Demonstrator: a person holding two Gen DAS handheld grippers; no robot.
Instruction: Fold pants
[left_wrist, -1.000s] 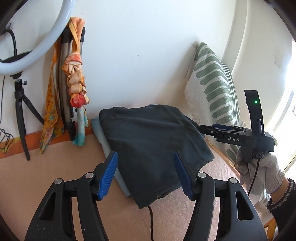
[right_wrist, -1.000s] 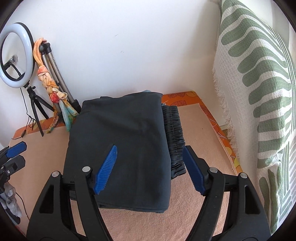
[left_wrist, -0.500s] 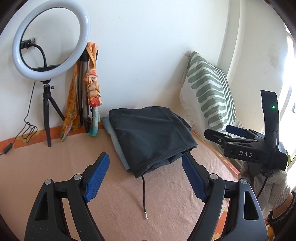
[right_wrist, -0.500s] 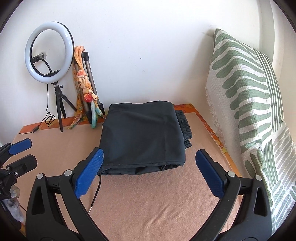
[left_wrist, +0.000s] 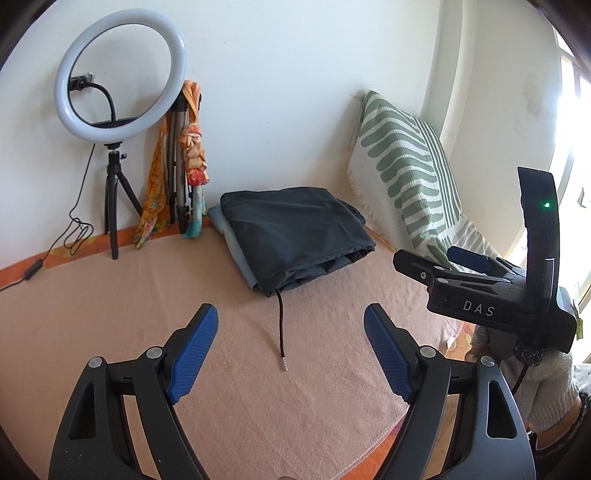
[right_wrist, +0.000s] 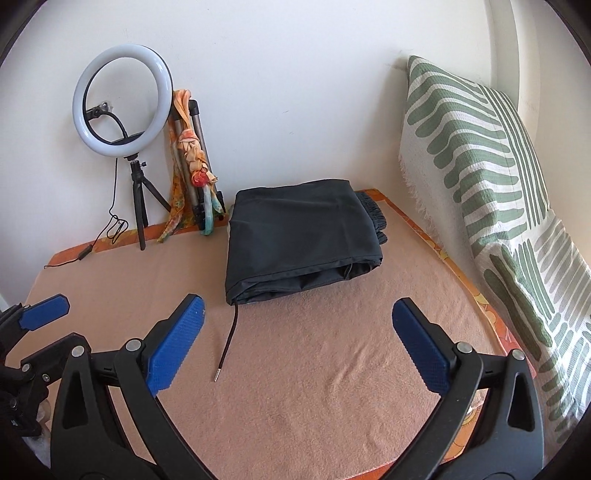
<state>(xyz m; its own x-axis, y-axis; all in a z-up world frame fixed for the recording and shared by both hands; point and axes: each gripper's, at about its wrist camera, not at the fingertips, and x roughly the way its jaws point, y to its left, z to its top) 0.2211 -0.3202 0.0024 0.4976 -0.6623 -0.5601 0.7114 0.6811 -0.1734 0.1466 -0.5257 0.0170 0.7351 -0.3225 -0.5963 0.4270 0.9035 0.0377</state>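
Right-wrist view showed the dark pants (right_wrist: 299, 236) folded into a compact stack at the back of the bed (right_wrist: 314, 387), near the wall, drawstring (right_wrist: 227, 339) trailing forward. Both the right gripper (right_wrist: 295, 343) and left gripper (left_wrist: 290, 354) hung wide apart and empty, well short of the bundle, apparently released because the fold looked finished.
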